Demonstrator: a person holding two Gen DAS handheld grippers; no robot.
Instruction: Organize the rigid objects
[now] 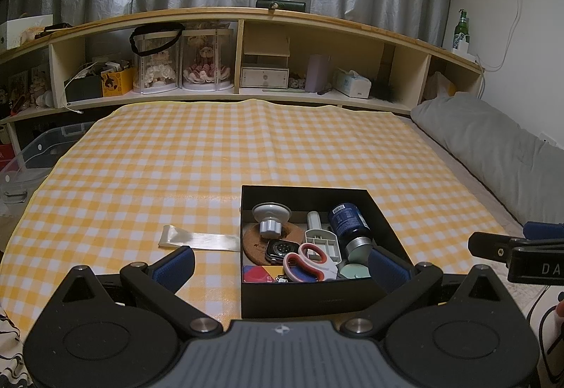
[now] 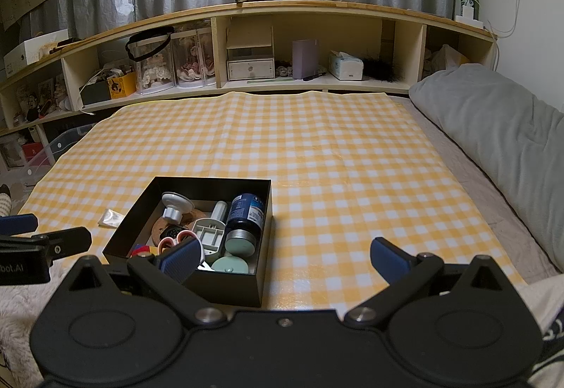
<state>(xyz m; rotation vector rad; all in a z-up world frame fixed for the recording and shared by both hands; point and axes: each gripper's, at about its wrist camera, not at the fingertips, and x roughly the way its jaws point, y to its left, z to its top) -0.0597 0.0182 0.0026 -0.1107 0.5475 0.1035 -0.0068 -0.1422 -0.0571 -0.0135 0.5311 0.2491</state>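
A black open box (image 1: pixel 384 211) sits on the yellow checked cloth (image 1: pixel 176 159). It holds several items: a blue bottle (image 1: pixel 349 220), red-handled scissors (image 1: pixel 308 261), a smartwatch (image 1: pixel 278 248), a cork coaster (image 1: pixel 257 247), a grey knob (image 1: pixel 270 215) and a white plug (image 1: pixel 322 240). My left gripper (image 1: pixel 282 266) is open and empty, low over the box's near edge. My right gripper (image 2: pixel 283 257) is open and empty, just right of the box (image 2: pixel 148 204). A clear plastic strip (image 1: pixel 197 240) lies left of the box.
A wooden shelf unit (image 1: pixel 246 92) with dolls, boxes and tissues runs along the far side. A grey pillow (image 2: pixel 500 127) lies at the right. A clear storage bin (image 1: pixel 31 159) stands at the left past the cloth's edge.
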